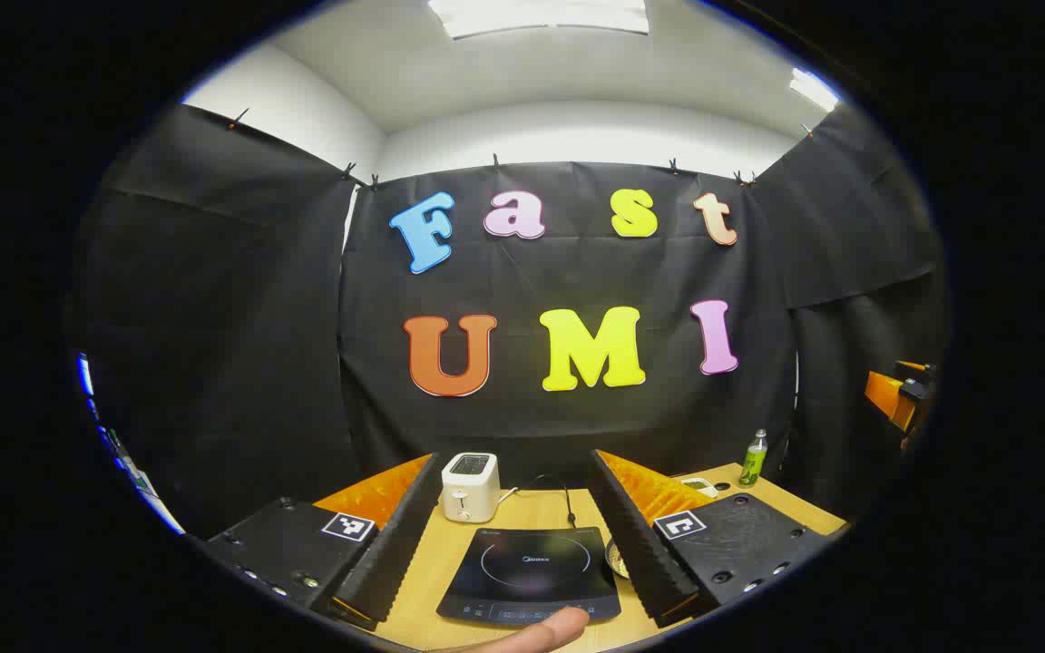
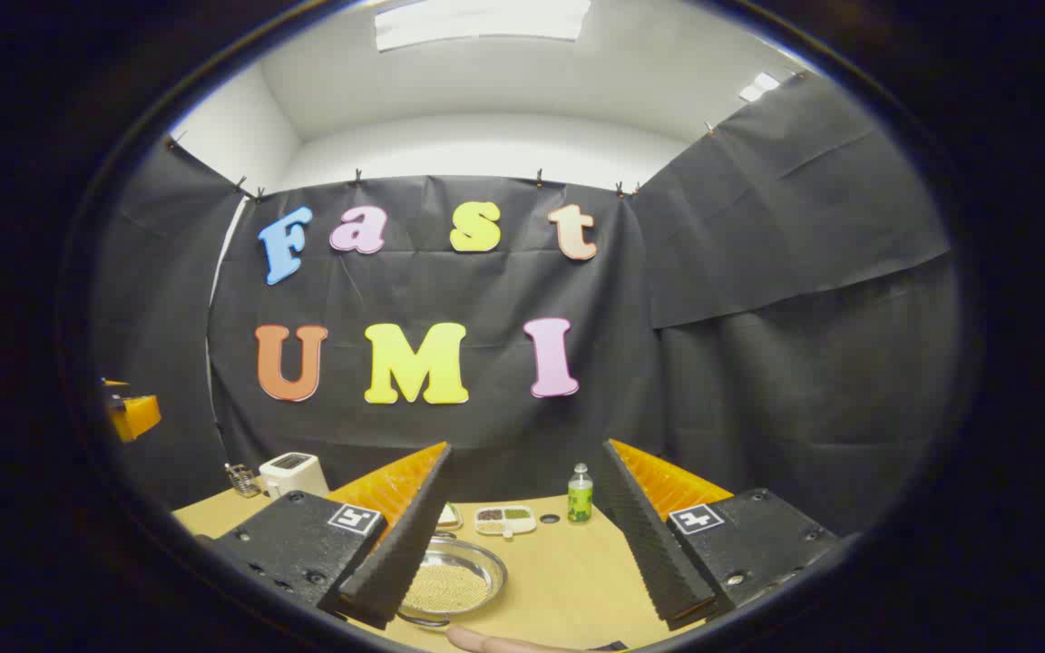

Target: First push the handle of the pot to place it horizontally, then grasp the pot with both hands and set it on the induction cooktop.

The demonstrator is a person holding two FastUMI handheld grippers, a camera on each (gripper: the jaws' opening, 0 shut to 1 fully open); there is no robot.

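Steel pot (image 2: 446,585) at table's near edge, just beside left finger of right tool (image 2: 522,562); cooktop (image 1: 532,573) between fingers of left tool (image 1: 509,553). Both tools spread, empty — handle push not begun; next: find handle, hidden here.

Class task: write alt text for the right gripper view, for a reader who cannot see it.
The right gripper, open, hovers over a wooden table. A metal pan of pale grains sits by its left finger, with a small divided dish and a green bottle behind and a white toaster far left.
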